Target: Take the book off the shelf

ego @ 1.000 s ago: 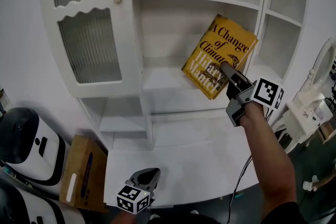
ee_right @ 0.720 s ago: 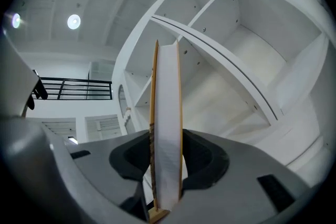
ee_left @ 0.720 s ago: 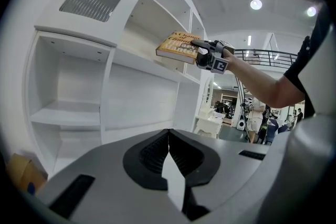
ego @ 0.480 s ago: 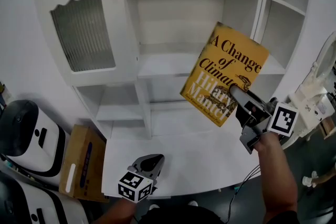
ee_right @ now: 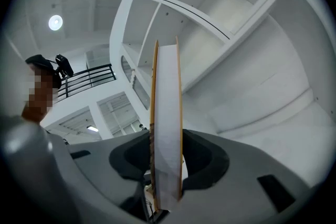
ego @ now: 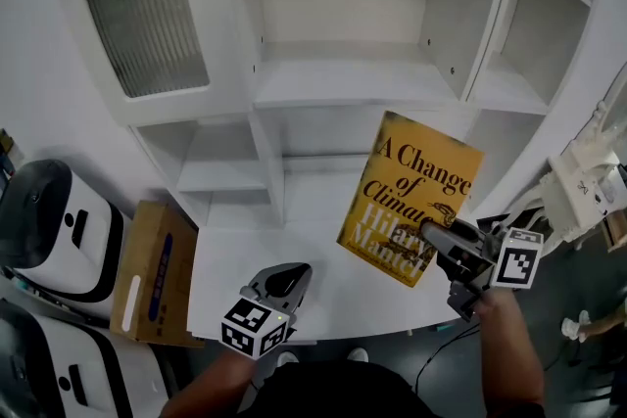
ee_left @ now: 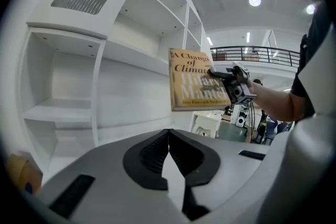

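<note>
A yellow hardback book (ego: 409, 196) hangs in the air in front of the white shelf unit (ego: 353, 83), out over the cabinet's white counter (ego: 323, 289). My right gripper (ego: 431, 235) is shut on its lower right edge. In the right gripper view the book's white page edge (ee_right: 167, 128) stands upright between the jaws. The left gripper view shows the book's cover (ee_left: 197, 80) at mid right with the right gripper clamped on it. My left gripper (ego: 284, 281) sits low near the counter's front edge, jaws together and holding nothing (ee_left: 169, 150).
The shelf compartments are bare. A glass-fronted cabinet door (ego: 142, 5) stands at the upper left. A brown cardboard box (ego: 152, 284) and white machines (ego: 49, 230) sit on the floor at the left. White equipment (ego: 588, 186) stands at the right.
The book has come off the shelf: my right gripper has carried it down and toward me, away from the middle compartment. The left gripper has barely moved.
</note>
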Available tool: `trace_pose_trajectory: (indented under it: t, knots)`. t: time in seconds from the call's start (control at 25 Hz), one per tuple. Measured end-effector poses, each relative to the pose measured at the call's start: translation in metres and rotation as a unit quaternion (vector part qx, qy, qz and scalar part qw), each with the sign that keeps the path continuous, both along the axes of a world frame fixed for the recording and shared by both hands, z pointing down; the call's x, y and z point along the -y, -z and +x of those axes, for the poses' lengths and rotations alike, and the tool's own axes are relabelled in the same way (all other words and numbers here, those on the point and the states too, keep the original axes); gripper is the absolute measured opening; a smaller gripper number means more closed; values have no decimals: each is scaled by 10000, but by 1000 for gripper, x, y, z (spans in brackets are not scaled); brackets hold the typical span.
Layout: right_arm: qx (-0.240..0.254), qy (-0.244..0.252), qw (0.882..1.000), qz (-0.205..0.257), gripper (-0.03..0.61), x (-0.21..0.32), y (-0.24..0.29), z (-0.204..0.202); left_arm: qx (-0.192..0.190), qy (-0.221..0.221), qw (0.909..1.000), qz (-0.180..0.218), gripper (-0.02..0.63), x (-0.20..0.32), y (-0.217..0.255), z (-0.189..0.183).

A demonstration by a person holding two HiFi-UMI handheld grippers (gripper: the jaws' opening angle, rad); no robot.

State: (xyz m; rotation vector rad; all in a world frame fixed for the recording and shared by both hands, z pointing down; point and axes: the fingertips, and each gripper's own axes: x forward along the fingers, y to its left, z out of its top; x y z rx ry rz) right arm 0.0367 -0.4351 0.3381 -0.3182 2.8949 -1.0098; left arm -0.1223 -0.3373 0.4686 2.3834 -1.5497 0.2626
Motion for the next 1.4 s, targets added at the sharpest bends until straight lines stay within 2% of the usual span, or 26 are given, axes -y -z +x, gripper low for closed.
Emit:
trace_pose_trajectory:
  t: [0.2,0.32,0.48,0.6,0.8,1.16,1.28,1.4]
  knots:
    - [-556,298,9953,-731,163,-3,-83,-2,49,35,10000,-71,11,-2,-11,6]
    - [-901,576,9863,-1257,163,-6,-143,-8,84,41,9999,-88,11,-5,-15,11]
    - [-1485,483,9601,-2320,163,-6,-232,-1,55,65,9997,-219,11,-11,-26,19]
    - [-1841,766,9396,-2784,163,-13,-280,-6,40,123,9994,-318,11,-16,-33,22]
    - [-2167,1008,9151,-3249,163,-11,-333,-18,28,251,9989,-383,11,-17,-39,24]
    - [-2121,1528,8870,-3806,164,-9,-366,-31,-140,500,9971,-564,11,-21,-50,23]
    - [-2227,1493,8830,-3852,164,-5,-376,-30,-115,559,9964,-627,11,-24,-54,22]
    - [-2597,1348,8875,-3559,164,0,-390,-26,-129,608,9958,-676,11,-25,-57,22]
